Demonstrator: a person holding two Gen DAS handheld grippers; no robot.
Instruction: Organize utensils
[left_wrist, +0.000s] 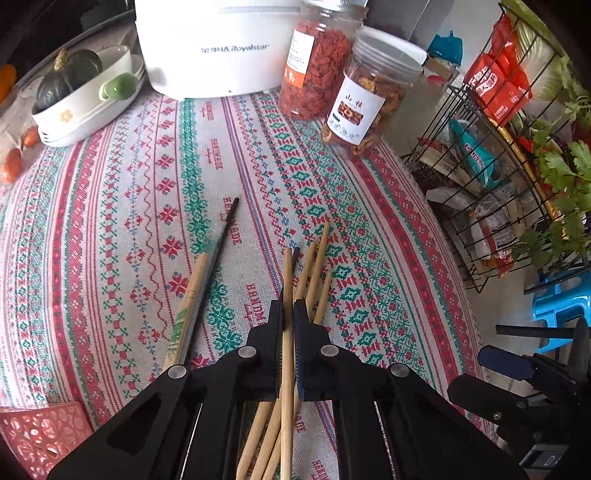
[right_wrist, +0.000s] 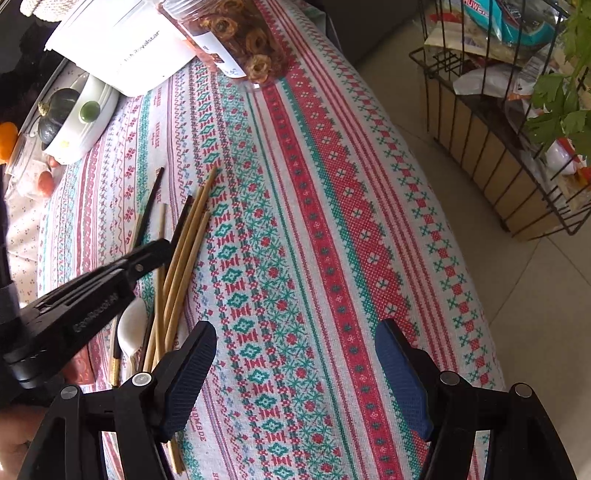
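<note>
Several bamboo chopsticks (left_wrist: 317, 266) lie in a loose bundle on the patterned tablecloth (left_wrist: 110, 221). My left gripper (left_wrist: 289, 314) is shut on one bamboo chopstick (left_wrist: 287, 266), which runs straight between its pads. A black chopstick (left_wrist: 226, 227) and a green-patterned bamboo one (left_wrist: 189, 306) lie to the left. In the right wrist view the left gripper (right_wrist: 159, 251) sits on the same chopsticks (right_wrist: 184, 266), with a white spoon (right_wrist: 131, 328) beside them. My right gripper (right_wrist: 295, 354) hangs open over bare cloth to the right of the bundle, nothing between its fingers (right_wrist: 190, 373).
A white Royalstar appliance (left_wrist: 218, 48), two snack jars (left_wrist: 317, 62) (left_wrist: 369, 96) and a white dish holding a green squash (left_wrist: 74, 107) stand at the back. A wire rack of packets (left_wrist: 498, 147) stands right of the table. A red perforated basket (left_wrist: 40, 432) is near left.
</note>
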